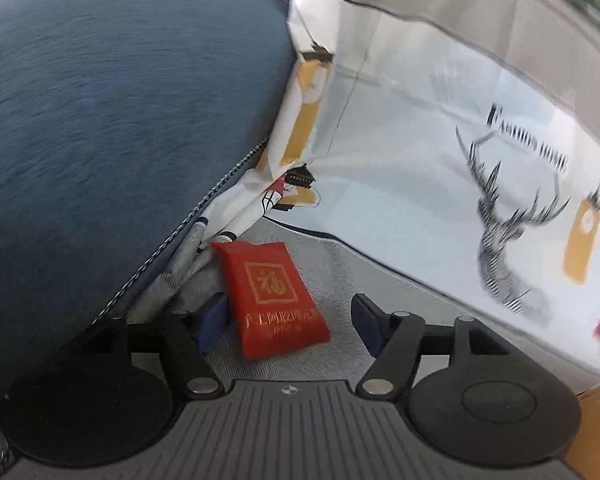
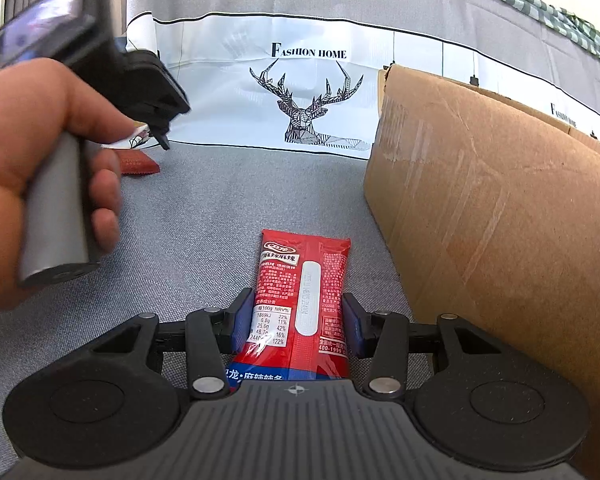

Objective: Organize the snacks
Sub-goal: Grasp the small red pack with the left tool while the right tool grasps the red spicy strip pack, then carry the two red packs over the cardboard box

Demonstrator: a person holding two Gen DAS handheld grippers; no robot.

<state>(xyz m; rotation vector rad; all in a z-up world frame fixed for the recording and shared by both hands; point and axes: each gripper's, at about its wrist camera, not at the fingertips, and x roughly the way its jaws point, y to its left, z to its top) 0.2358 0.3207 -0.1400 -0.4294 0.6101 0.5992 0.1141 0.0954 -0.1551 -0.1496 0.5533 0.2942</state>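
Observation:
A small red packet [image 1: 274, 300] with a gold square print lies on grey fabric between the fingers of my left gripper [image 1: 290, 326]. Those jaws stand open: the left pad [image 1: 214, 328] is close beside the packet and the right pad [image 1: 366, 324] is well clear of it. In the right wrist view the same packet [image 2: 138, 164] lies at the far left, under the tool held by a hand [image 2: 40, 152]. My right gripper [image 2: 298, 324] is shut on a long red snack pack [image 2: 304, 280], its blue pads pressing both long edges.
A blue-grey cushion [image 1: 120, 120] crowds the left gripper from the left. A white deer-print cloth [image 2: 308, 112] drapes across the back. A tall cardboard box [image 2: 480, 200] stands close on the right of the right gripper. Grey fabric surface [image 2: 204, 208] lies between.

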